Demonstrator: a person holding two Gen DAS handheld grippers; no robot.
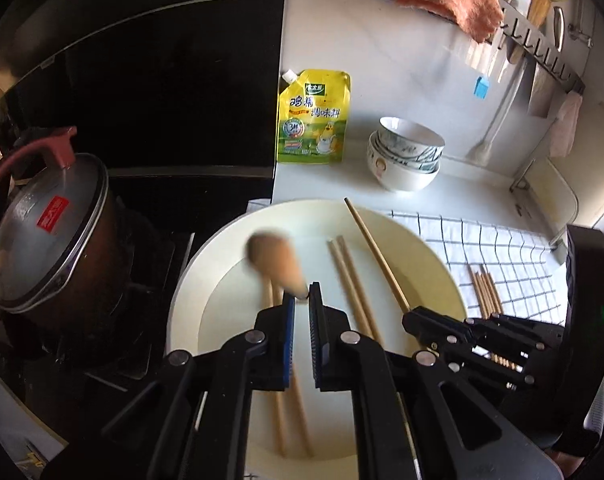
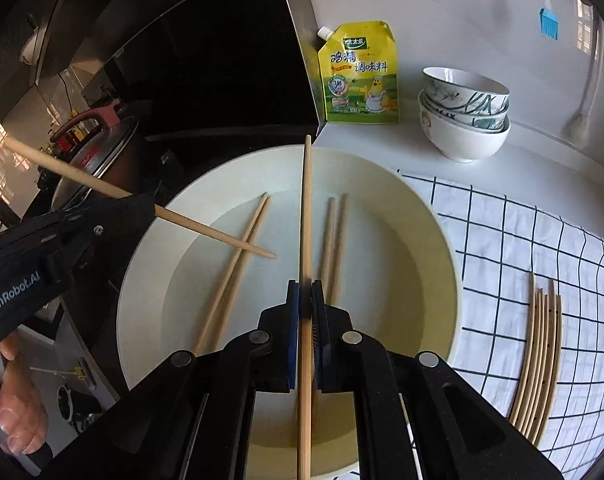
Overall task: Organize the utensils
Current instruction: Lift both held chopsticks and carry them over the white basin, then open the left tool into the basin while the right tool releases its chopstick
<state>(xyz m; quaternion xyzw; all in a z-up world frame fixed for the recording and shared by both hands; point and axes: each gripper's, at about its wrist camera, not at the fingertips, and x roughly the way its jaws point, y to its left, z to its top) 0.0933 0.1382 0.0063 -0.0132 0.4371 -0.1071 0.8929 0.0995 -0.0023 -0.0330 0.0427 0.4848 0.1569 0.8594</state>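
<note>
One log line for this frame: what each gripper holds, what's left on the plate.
left gripper: shut on chopstick | right gripper: shut on chopstick | plate: four chopsticks left | checked cloth: chopstick bundle

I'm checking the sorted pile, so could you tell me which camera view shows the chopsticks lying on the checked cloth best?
The right wrist view: the sorted chopsticks lie whole, side by side on the checked cloth. In the left wrist view the same bundle is small and partly hidden behind the right gripper.

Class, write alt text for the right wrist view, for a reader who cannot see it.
The right tongs grip one chopstick above a cream plate holding two chopstick pairs, while the left tongs hold another chopstick. More chopsticks lie on a checked cloth; stacked bowls stand behind.
</note>
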